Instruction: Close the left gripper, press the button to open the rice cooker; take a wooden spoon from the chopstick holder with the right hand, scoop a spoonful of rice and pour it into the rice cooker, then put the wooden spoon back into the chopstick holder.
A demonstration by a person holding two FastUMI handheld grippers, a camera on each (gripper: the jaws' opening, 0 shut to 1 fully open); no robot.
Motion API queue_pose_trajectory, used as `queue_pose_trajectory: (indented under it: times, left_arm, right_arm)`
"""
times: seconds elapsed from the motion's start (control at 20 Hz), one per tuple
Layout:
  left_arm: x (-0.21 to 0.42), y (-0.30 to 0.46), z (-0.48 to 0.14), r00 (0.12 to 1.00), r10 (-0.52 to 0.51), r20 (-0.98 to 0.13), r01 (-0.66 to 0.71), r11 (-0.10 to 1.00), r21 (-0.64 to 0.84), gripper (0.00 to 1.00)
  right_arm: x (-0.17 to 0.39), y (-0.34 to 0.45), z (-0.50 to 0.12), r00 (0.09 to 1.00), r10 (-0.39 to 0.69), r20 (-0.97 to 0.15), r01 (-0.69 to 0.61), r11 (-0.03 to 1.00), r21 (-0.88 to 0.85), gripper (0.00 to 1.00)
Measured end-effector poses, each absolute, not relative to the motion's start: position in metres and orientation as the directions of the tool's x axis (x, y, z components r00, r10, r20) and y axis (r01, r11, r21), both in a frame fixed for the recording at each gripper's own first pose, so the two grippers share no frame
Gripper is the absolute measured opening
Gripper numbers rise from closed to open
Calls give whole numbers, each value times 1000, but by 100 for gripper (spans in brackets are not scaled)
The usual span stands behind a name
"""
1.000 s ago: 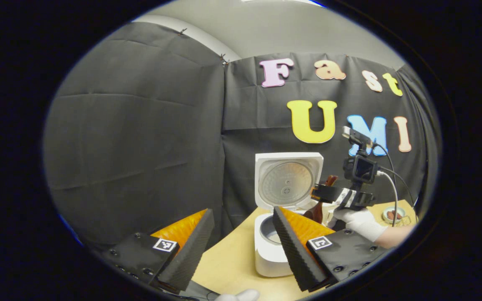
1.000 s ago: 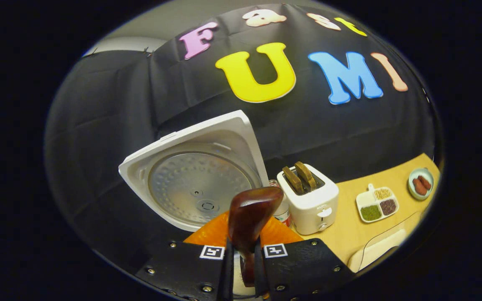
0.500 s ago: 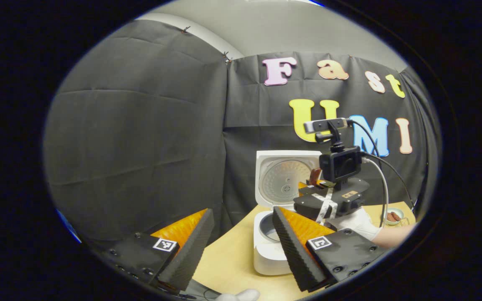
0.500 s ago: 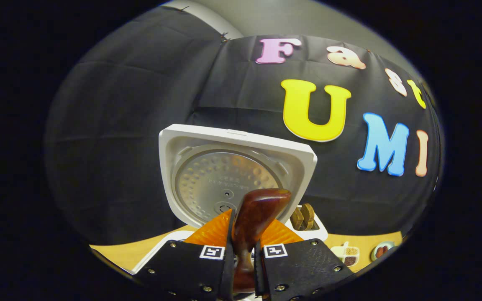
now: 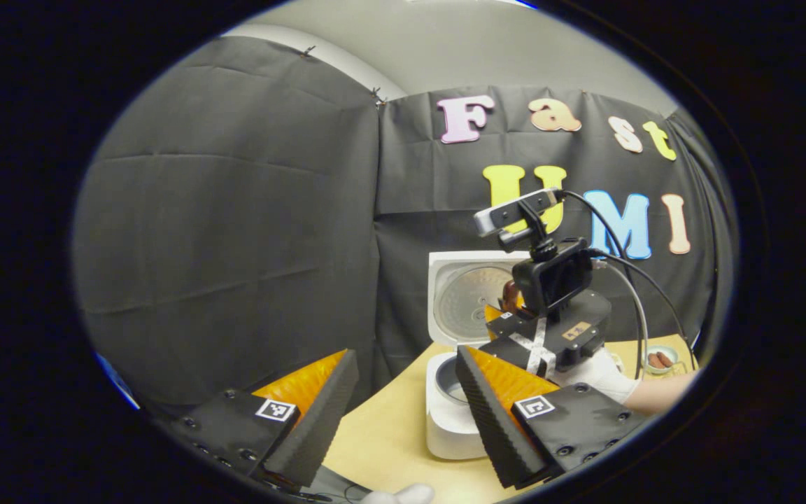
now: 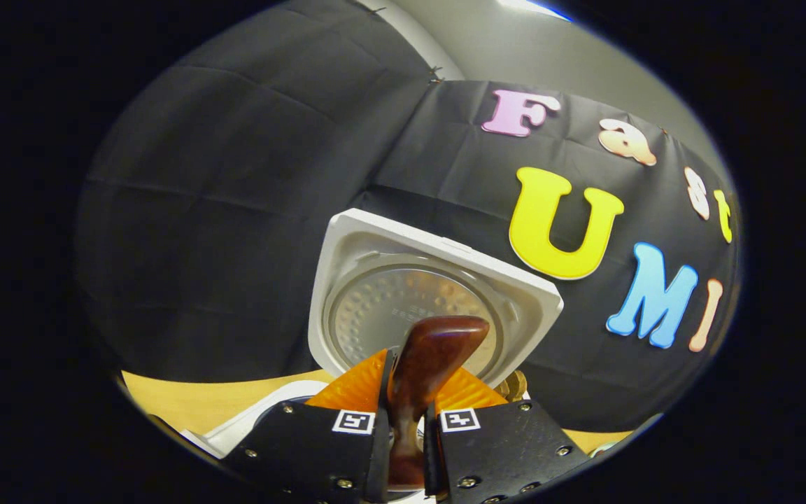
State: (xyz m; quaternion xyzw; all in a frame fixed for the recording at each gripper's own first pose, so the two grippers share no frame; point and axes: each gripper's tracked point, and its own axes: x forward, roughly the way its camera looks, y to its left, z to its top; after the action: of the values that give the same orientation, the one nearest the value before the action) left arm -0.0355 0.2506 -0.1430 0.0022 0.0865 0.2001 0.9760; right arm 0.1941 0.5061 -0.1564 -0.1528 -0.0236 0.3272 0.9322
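Note:
The white rice cooker point(image 5: 448, 427) stands on the wooden table with its lid point(image 5: 462, 297) raised upright. My left gripper point(image 5: 403, 364) hangs open in front of it, nothing between its fingers. Just above the cooker's pot, a white-gloved hand point(image 5: 602, 374) holds the right gripper point(image 5: 515, 329). In the right gripper view, my right gripper point(image 6: 406, 420) is shut on the dark wooden spoon point(image 6: 434, 350), whose bowl stands up in front of the lid's metal inner plate point(image 6: 403, 308). The cooker's rim point(image 6: 249, 427) lies below the fingers. Whether the spoon carries rice is hidden.
A small dish of brown pieces point(image 5: 658, 360) sits on the table point(image 5: 389, 441) at the far right. Toast tops point(image 6: 511, 385) peek out right of the right gripper. Black cloth walls close the back and left.
The right gripper has swung left with the spoon and tilted, now in front of the cooker's lid and over the pot. The left gripper has barely moved.

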Motion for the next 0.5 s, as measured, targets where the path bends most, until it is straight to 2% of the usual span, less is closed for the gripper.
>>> queue_pose_trajectory:
  times: [0.15, 0.25, 0.3, 0.4, 0.5]
  left_arm:
    - [-36, 247, -140, 908, 385, -165, -383, 923, 43, 99]
    - [-35, 239, -135, 913, 373, -167, -373, 927, 31, 100]
    - [-34, 237, -136, 914, 367, -172, -368, 929, 31, 96]
    - [-32, 230, -133, 919, 357, -168, -356, 934, 36, 100]
    - [-29, 217, -126, 927, 339, -158, -337, 941, 42, 99]
  right_arm:
    - [207, 488, -144, 779, 621, -85, -624, 782, -10, 20]
    - [214, 471, -134, 787, 611, -86, -584, 782, 216, 20]
    - [217, 458, -126, 799, 596, -85, -555, 784, 278, 20]
    - [226, 431, -110, 814, 578, -63, -522, 774, 357, 20]
    - [232, 397, -106, 835, 547, -58, -476, 771, 422, 20]
